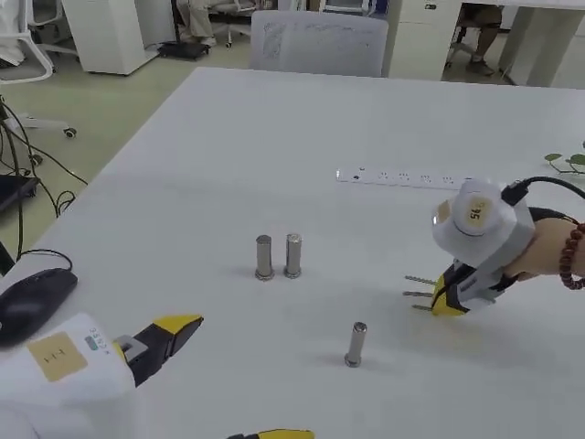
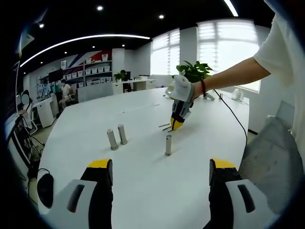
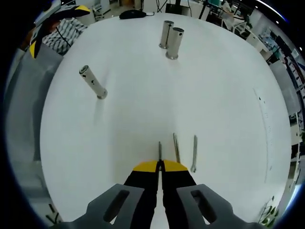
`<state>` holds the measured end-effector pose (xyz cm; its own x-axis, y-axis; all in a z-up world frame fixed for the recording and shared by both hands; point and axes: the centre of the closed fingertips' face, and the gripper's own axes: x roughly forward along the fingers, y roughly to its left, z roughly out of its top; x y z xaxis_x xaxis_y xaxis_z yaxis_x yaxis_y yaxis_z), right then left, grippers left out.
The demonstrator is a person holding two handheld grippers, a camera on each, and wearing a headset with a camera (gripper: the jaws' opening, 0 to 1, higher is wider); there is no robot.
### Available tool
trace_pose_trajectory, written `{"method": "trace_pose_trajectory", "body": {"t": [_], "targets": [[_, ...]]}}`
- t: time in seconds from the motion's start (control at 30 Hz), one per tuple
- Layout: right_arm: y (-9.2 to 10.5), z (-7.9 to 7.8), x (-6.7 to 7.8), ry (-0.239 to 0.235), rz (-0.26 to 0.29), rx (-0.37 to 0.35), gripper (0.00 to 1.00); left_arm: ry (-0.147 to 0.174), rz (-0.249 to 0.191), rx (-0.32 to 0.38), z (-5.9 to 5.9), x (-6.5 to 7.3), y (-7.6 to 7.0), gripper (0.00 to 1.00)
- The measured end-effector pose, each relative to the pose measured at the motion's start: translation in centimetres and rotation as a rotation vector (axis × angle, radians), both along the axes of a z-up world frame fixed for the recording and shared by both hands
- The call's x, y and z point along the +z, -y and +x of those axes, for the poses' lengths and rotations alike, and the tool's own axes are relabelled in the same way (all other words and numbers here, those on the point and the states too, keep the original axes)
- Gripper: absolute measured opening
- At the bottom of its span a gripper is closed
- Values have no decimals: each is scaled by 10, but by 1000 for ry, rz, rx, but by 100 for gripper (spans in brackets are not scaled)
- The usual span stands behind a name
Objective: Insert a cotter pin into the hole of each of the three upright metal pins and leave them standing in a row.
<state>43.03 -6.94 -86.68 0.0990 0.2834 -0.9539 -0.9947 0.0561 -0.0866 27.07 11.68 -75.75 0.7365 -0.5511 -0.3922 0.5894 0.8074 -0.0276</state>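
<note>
Nearest, at the near left, the left tool [image 2: 161, 164] hung over the worktop [image 1: 274, 137] with its jaws spread wide and nothing between them. A dark mouse [image 1: 32, 302] lay just left of it. Further in, one metal pin [image 1: 356, 344] stood upright alone. To its right and slightly beyond, the right tool [image 3: 160, 165] had its tips down at the worktop, closed narrowly on the end of a cotter pin [image 3: 159, 151]. Two spare cotter pins [image 3: 176, 148] lay just beside that one. Beyond, two other metal pins [image 1: 264, 257] stood upright close together. A power strip [image 1: 402, 177] lay at the far right.
</note>
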Motion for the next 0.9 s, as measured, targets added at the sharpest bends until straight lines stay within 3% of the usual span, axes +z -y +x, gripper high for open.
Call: {"method": "trace_pose_trajectory", "body": {"t": [0.47, 0.67, 0.9], "targets": [[-4, -2, 10, 37, 2, 37, 2, -1, 4, -22, 4, 1, 5, 83], [-13, -2, 28, 100, 33, 66, 2, -15, -15, -27, 5, 1, 8, 82], [-23, -13, 51, 153, 65, 97, 2, -6, -21, -42, 4, 5, 12, 81]]}}
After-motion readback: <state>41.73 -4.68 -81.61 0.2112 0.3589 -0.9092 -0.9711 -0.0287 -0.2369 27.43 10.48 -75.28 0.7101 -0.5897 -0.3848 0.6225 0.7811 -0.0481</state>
